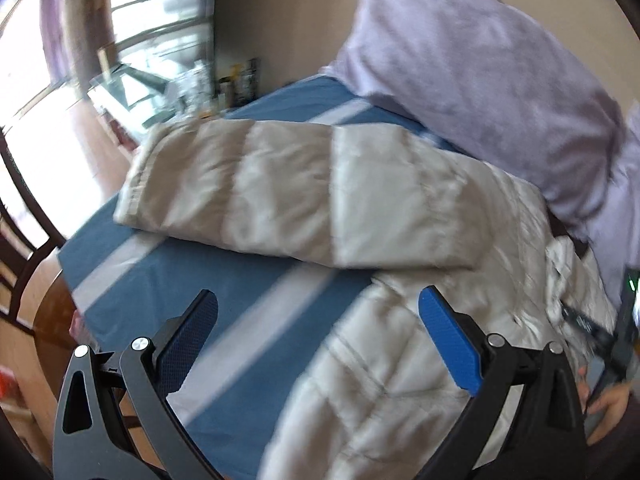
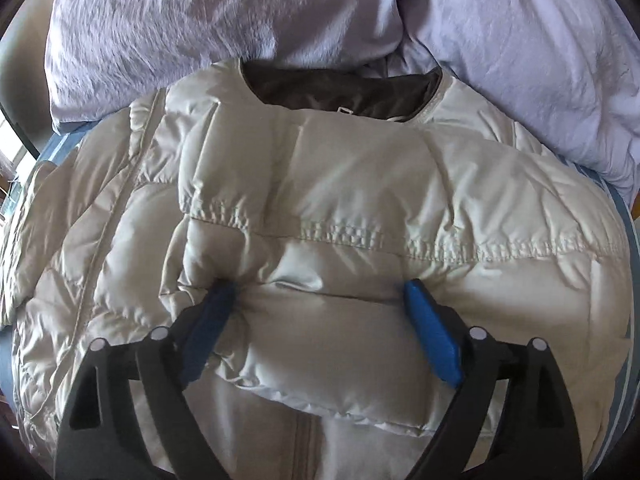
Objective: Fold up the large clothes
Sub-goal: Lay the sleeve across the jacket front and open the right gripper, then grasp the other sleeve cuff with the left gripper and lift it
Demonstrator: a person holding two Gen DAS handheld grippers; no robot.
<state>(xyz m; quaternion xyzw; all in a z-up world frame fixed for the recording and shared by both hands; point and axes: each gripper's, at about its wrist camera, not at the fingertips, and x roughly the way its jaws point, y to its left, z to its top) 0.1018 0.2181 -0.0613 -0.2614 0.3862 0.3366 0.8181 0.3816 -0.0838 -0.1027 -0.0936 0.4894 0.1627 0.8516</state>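
A cream puffer jacket (image 2: 360, 168) lies front up on a blue striped sheet (image 1: 140, 272), its dark-lined collar (image 2: 340, 92) toward the pillows. One sleeve (image 2: 328, 320) is folded across the chest. My right gripper (image 2: 320, 288) stands open astride that sleeve, its blue fingertips (image 2: 416, 296) sunk a little into the puffy fabric. In the left wrist view the other sleeve (image 1: 280, 188) stretches out flat to the left over the sheet. My left gripper (image 1: 318, 300) hovers open above the sheet at the jacket's side edge (image 1: 380, 360), with nothing between its fingers.
Lavender pillows (image 2: 160, 20) are piled beyond the collar and show at the upper right (image 1: 480, 80). A dark wooden chair (image 1: 24, 240) stands off the bed's left edge. A bright window and a glass table (image 1: 132, 92) lie behind. A person's hand (image 1: 608, 404) shows at right.
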